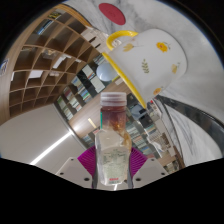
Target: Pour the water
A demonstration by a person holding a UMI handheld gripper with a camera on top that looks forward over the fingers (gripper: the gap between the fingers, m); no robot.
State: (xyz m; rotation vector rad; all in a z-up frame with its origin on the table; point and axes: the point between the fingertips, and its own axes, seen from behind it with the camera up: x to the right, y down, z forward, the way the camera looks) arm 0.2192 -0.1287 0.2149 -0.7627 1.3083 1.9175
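Observation:
My gripper (pixel 112 165) is shut on a clear plastic water bottle (pixel 113 140) with a pale cap (pixel 115 99); both magenta pads (pixel 90 160) press its sides. The bottle stands upright between the fingers, lifted off any surface. Beyond it, up and to the right, a white mug (pixel 148 58) with a yellow rim and small leaf prints lies tilted, its opening facing the bottle. The mug's far side is hidden.
A wooden slatted rack or shelf (pixel 45 55) runs on the left. A pale tabletop (pixel 40 135) lies below left. A red round object (pixel 110 13) sits at the top. Cluttered shelving (pixel 85 95) shows behind the bottle.

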